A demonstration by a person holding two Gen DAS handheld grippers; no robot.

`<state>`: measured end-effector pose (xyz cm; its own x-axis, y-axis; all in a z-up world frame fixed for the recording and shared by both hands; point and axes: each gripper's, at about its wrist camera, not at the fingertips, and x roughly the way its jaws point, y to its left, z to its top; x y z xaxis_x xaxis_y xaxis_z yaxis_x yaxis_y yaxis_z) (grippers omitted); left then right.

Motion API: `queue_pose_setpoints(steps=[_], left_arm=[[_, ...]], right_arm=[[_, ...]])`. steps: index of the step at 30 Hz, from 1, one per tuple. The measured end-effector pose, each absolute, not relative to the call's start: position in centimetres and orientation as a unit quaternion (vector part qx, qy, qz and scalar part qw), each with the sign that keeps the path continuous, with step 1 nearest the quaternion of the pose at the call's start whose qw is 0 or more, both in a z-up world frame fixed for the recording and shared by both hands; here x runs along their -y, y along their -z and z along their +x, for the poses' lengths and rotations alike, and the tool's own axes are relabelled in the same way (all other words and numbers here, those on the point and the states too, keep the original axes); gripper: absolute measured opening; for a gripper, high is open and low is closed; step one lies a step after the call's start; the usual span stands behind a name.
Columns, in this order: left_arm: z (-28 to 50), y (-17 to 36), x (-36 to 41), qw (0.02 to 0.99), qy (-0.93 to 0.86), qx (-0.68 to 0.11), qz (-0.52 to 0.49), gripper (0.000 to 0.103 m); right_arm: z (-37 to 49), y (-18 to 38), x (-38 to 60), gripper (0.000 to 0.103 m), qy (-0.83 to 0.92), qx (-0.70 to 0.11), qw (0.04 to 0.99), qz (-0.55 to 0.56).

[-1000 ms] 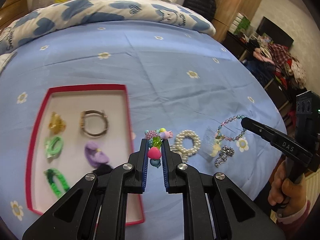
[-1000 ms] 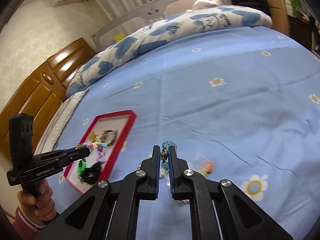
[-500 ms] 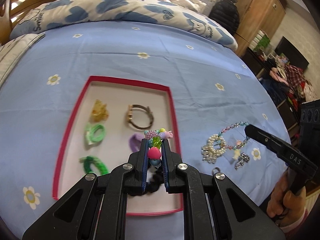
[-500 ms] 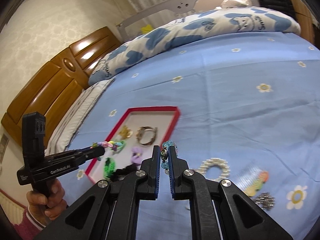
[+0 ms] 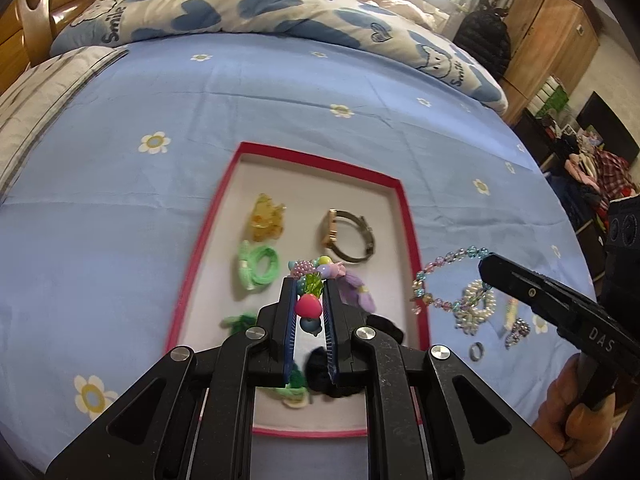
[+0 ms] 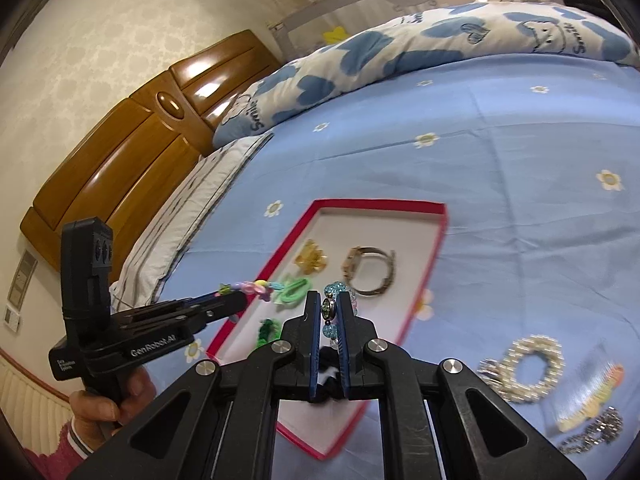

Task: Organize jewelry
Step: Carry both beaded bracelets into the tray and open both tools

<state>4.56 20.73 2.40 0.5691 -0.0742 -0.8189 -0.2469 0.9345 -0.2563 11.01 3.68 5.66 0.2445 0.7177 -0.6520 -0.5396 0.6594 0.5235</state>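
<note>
Red-rimmed tray (image 5: pixel 412 236) sits on the blue bedsheet (image 5: pixel 280 112), already holding a watch (image 5: pixel 348 236), hair ties and clips. We pinch a colourful bead bracelet (image 5: pixel 310 300) in the left gripper (image 5: pixel 310 292) above the tray, and a blue crystal bracelet (image 6: pixel 330 312) in the right gripper (image 6: pixel 330 314) near its edge. We judge this the carry-to-tray step. Next: lower over a bare patch and let go. Pearl bracelet (image 6: pixel 528 364) waits on the sheet.
</note>
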Motion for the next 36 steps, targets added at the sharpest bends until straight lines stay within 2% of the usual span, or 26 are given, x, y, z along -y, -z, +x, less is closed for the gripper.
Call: queue_pose_setpoints(steps=[17,27,28,36], left_arm=[[5.8,2.8,-22.6,0.844,-0.073,-0.503,-0.171,0.011],[6.0,4.0,-22.7,0.835,-0.075,-0.517,-0.174,0.011],[6.0,4.1,-22.7,0.834,-0.074,-0.518,-0.174,0.011],[6.1,4.4,-22.6,0.831,-0.075,-0.523,-0.174,0.011]], right_arm=[[12.8,0.7,-7.8,0.007,-0.385,-0.527,0.754,0.072],[13.3,2.1,-7.8,0.009,-0.374,-0.542,0.751,0.056],[13.3,2.1,-7.8,0.013,-0.375,-0.543,0.749,0.056],[13.3,2.3,-7.9,0.015,-0.373,-0.549,0.746,0.056]])
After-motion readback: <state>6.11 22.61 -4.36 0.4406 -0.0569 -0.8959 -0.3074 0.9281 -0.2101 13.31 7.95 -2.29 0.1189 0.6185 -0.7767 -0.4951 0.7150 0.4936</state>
